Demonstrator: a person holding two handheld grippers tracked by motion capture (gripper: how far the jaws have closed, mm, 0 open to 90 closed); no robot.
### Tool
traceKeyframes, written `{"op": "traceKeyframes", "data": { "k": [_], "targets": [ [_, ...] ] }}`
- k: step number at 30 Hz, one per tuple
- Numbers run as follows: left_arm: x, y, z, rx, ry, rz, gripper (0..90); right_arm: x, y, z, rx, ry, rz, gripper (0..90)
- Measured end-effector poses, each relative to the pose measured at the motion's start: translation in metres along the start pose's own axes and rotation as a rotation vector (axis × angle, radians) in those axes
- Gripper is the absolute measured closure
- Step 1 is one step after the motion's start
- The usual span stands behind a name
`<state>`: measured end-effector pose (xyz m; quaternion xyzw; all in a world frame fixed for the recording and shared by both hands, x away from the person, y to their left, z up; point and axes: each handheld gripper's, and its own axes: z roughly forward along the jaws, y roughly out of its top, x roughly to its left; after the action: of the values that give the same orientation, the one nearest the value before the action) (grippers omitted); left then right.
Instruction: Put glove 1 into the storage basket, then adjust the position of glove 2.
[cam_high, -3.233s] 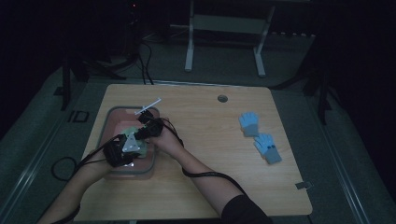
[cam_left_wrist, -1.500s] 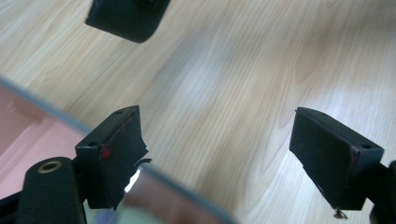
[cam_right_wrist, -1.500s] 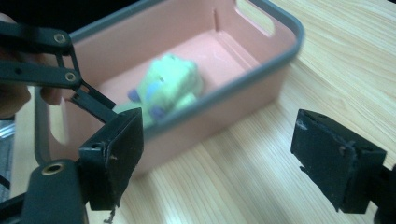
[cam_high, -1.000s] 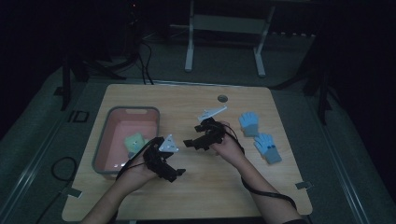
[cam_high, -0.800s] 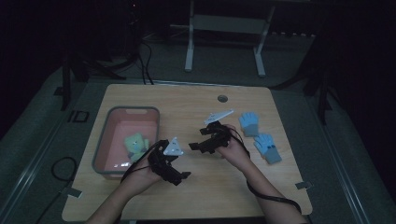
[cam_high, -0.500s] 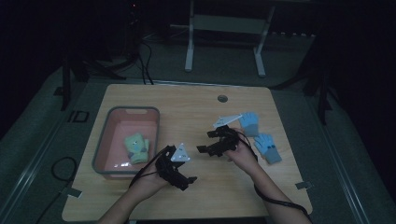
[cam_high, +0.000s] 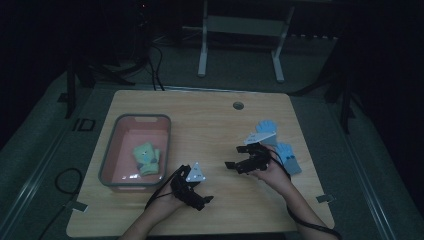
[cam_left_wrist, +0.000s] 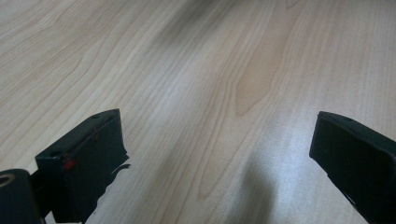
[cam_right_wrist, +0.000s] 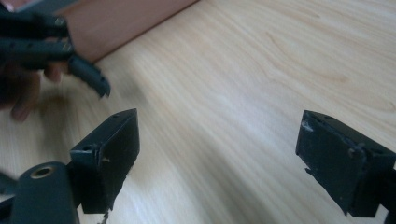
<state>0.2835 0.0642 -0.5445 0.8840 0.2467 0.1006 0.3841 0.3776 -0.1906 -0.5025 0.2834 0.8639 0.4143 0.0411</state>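
In the high view, a pink tray (cam_high: 114, 150) at the table's left holds a green glove pair (cam_high: 146, 159). Two light blue gloves (cam_high: 264, 127) (cam_high: 289, 158) lie at the right. My left gripper (cam_high: 204, 201) hovers low near the front edge, right of the tray, and points right. My right gripper (cam_high: 234, 157) sits just left of the blue gloves and points left. In the left gripper view, my left gripper (cam_left_wrist: 217, 121) is open over bare wood. In the right gripper view, my right gripper (cam_right_wrist: 219, 119) is open and empty, facing the tray wall (cam_right_wrist: 130, 23).
The wooden table (cam_high: 210, 120) has a round cable hole (cam_high: 238, 105) near its far edge. The person's left hand with its gripper (cam_right_wrist: 56, 42) shows at the top left of the right gripper view. Cables and a desk frame (cam_high: 240, 30) lie beyond the table.
Both grippers have left the tray, where they were over the green gloves. The left one has drawn back toward the front edge. The right one has moved right, toward the blue gloves.
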Motion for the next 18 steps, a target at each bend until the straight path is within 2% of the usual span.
{"op": "traceKeyframes", "data": {
  "k": [4, 10, 14, 18],
  "targets": [
    [0.000, -0.006, 0.002, -0.005, 0.011, -0.008, 3.7, -0.003, -0.010, -0.009, 0.007, -0.033, -0.015, 15.5],
    [0.000, -0.009, 0.001, -0.023, 0.008, -0.025, 3.7, -0.011, -0.026, -0.025, 0.000, -0.054, 0.015, 27.2],
    [-0.002, -0.010, 0.002, -0.030, 0.010, -0.029, 3.7, -0.017, -0.037, -0.035, 0.008, -0.085, 0.012, 33.3],
    [-0.004, -0.012, 0.003, -0.025, 0.016, -0.021, 3.7, -0.026, -0.046, -0.047, -0.005, -0.123, 0.035, 39.5]
  ]
}}
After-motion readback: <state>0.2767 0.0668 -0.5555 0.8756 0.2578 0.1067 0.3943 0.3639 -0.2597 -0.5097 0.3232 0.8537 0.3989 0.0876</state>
